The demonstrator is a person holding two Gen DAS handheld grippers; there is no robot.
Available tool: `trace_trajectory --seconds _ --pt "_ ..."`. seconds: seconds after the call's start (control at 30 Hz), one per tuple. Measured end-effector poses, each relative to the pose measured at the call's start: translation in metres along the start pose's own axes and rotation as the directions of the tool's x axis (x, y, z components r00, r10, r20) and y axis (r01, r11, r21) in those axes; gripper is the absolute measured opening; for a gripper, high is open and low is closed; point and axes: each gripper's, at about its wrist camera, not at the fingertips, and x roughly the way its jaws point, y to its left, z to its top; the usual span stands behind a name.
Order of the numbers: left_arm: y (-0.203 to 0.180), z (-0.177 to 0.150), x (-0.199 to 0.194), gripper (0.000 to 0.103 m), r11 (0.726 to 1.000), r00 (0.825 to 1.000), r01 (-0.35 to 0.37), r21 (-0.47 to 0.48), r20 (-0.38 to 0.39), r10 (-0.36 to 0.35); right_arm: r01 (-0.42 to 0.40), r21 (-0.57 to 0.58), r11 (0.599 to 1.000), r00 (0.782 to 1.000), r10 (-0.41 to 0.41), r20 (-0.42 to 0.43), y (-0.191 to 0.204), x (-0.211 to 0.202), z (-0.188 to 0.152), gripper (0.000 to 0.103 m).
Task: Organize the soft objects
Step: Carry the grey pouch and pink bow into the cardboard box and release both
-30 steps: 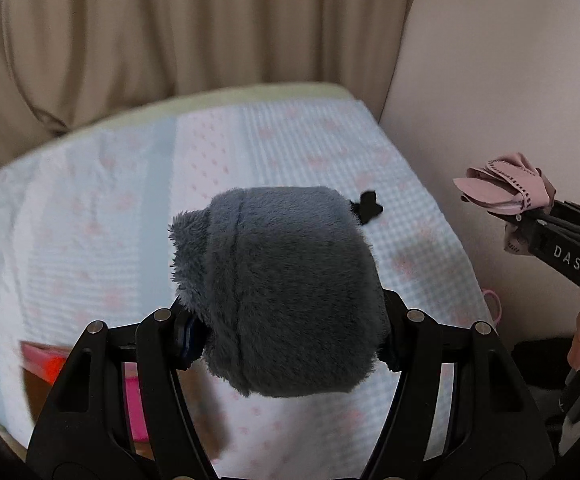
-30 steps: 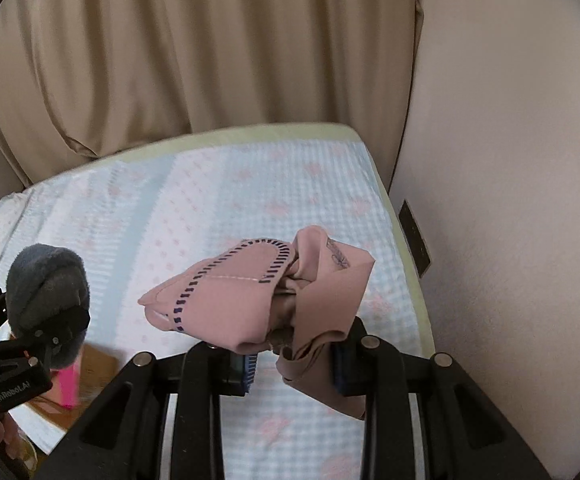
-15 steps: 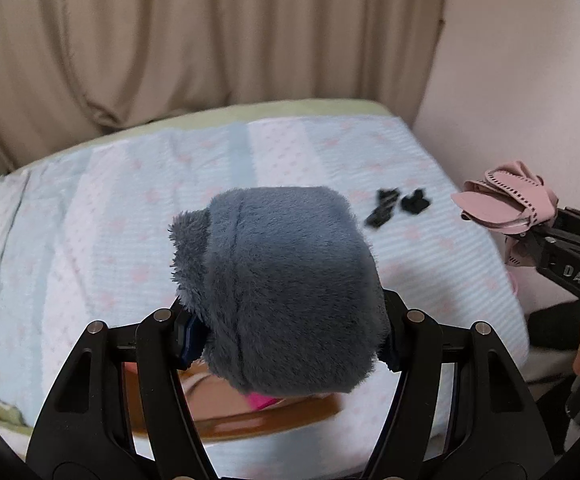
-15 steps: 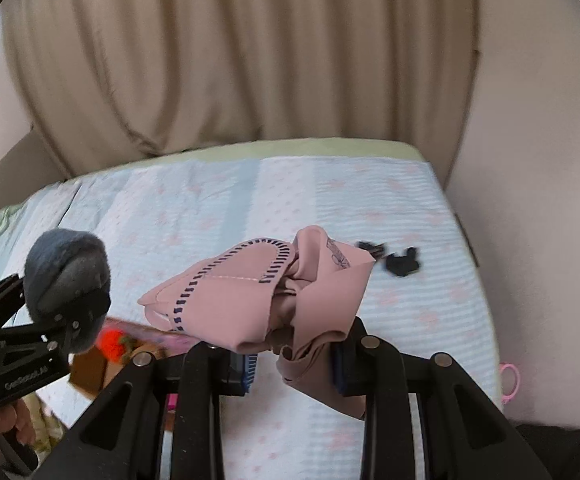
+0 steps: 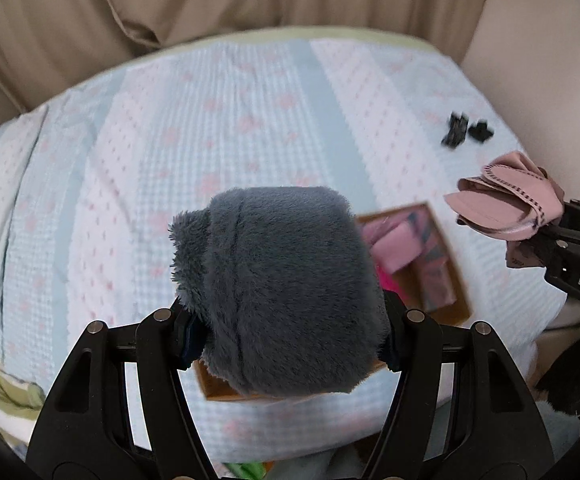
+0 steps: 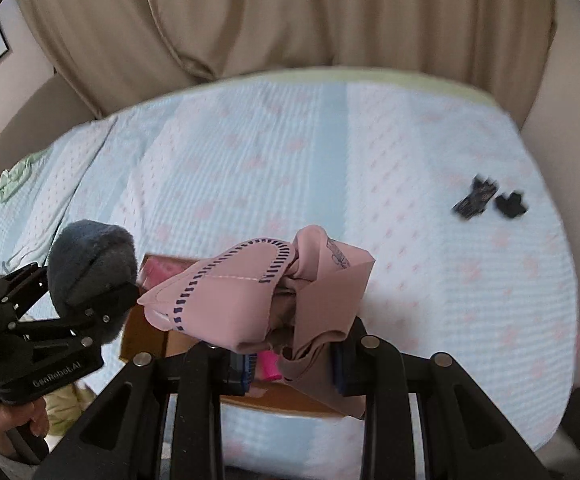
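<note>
Both hands are over the bed (image 5: 249,128) now, each carrying a soft item above the brown box (image 5: 446,280) that sits on the bedspread, likely the drop-off, since pink pieces already lie inside. The left gripper (image 5: 285,332) has its jaws partway apart, clamped on either side of a grey fluffy bundle (image 5: 277,276) and squeezing its plush. The right gripper (image 6: 294,364) is pinched right down on a pink fabric piece with dark stitching (image 6: 225,300), which is bunched above the fingers. Two small black items (image 6: 486,200) lie well apart, towards the bed's far right.
</note>
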Motion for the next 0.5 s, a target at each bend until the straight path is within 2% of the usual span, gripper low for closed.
trace_trajectory --seconds 0.13,0.3,0.5 --pt "0.016 -0.012 0.030 0.063 0.999 0.996 0.023 0.024 -0.082 -0.021 -0.025 0.061 0.998 0.995 0.030 -0.092 0.016 0.035 -0.007 0.027" --pt "0.017 -0.032 0.069 0.063 0.995 0.983 0.062 0.073 -0.174 -0.049 -0.036 0.143 0.989 0.977 0.064 -0.201 0.020 0.077 -0.017 0.027" --pt "0.014 -0.053 0.104 0.063 0.988 0.966 0.102 0.119 -0.250 -0.069 -0.018 0.235 0.972 0.956 0.086 -0.282 0.017 0.116 -0.031 0.027"
